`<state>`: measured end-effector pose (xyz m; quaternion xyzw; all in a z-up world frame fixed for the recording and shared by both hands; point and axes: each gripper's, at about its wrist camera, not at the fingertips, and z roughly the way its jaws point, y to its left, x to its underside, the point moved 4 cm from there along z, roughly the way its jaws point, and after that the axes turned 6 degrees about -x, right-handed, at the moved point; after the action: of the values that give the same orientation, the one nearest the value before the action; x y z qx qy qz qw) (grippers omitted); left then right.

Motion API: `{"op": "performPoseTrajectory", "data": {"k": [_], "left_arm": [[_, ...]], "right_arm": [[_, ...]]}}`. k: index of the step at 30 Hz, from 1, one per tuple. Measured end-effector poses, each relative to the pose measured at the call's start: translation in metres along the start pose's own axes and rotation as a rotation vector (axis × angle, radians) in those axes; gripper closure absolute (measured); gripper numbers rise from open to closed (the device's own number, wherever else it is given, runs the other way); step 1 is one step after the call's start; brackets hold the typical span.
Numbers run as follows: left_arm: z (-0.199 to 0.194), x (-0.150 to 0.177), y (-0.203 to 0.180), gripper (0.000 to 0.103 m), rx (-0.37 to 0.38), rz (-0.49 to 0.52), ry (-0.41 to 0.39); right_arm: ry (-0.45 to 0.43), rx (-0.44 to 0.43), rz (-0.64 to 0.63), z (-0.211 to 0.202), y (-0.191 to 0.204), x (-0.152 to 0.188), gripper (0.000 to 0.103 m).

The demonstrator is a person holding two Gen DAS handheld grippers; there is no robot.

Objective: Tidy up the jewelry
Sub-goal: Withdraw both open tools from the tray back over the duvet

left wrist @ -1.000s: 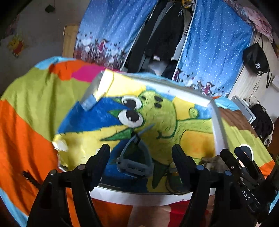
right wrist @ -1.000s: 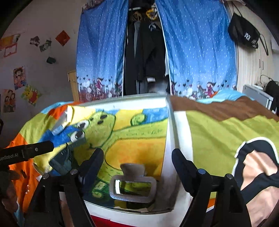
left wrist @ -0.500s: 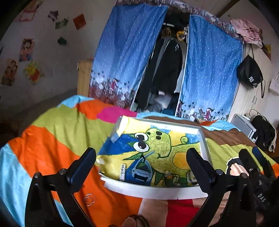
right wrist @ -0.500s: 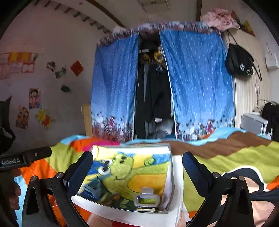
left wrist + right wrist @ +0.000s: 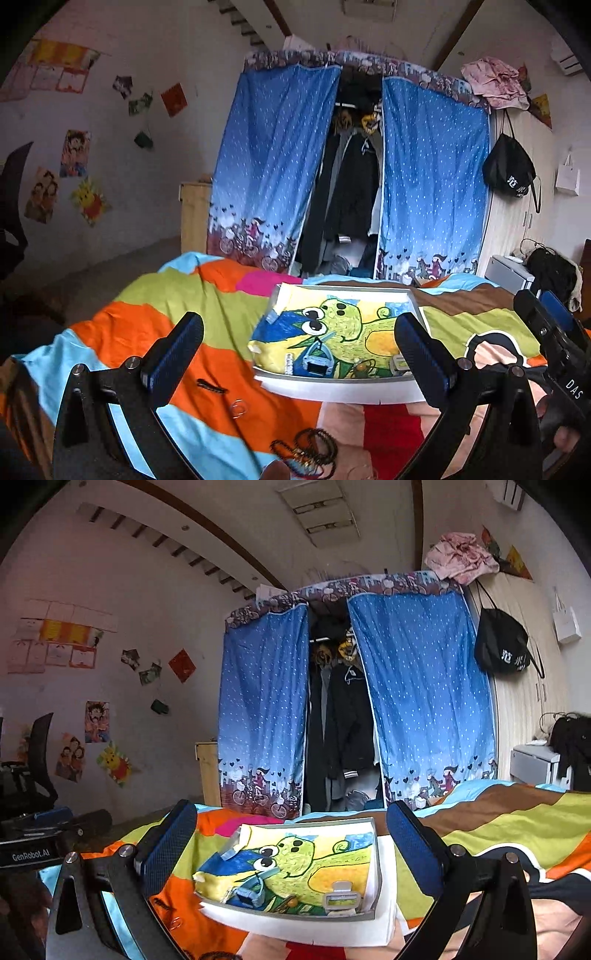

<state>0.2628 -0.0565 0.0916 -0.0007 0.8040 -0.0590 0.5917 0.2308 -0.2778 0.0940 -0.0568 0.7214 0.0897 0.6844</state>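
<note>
A shallow white tray [image 5: 332,387] lined with a green cartoon drawing lies on the bed; it also shows in the right wrist view [image 5: 295,928]. In it lie a blue hair claw [image 5: 314,363], a pale grey clip [image 5: 341,899] and small pieces between them. On the blanket in front lie a dark bead necklace [image 5: 310,452], a thin ring [image 5: 237,408] and a dark hair pin [image 5: 210,385]. My left gripper [image 5: 299,354] is open and empty, held back above the blanket. My right gripper [image 5: 291,843] is open and empty, raised before the tray.
The bed carries a striped, many-coloured blanket [image 5: 147,325]. Blue curtains [image 5: 273,166] frame an open wardrobe behind it. A black bag [image 5: 508,173] hangs on the right cupboard. The right handheld unit [image 5: 554,343] stands at the right edge of the left wrist view.
Both grippers have pulled back and up from the tray and opened wider. The loose jewelry on the blanket has come into view.
</note>
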Motion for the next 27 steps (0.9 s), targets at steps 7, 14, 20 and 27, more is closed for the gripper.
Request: {"op": "performPoseTrajectory", "data": {"k": [7, 14, 20, 27], "left_arm": [[-0.048, 0.018, 0.017, 0.002, -0.018, 0.015, 0.003], [-0.090, 0.046, 0.029, 0.002, -0.047, 0.020, 0.016], [-0.112, 0.069, 0.040, 0.002, -0.057, 0.036, 0.044], [-0.124, 0.107, 0.059, 0.002, -0.051, 0.059, 0.160]], "right_arm": [[0.013, 0.004, -0.019, -0.048, 0.024, 0.016, 0.000], [0.015, 0.017, 0.013, -0.087, 0.037, 0.034, 0.000], [0.069, 0.020, -0.004, -0.107, 0.050, 0.050, 0.000], [0.187, -0.005, -0.004, -0.120, 0.061, 0.079, 0.000]]}}
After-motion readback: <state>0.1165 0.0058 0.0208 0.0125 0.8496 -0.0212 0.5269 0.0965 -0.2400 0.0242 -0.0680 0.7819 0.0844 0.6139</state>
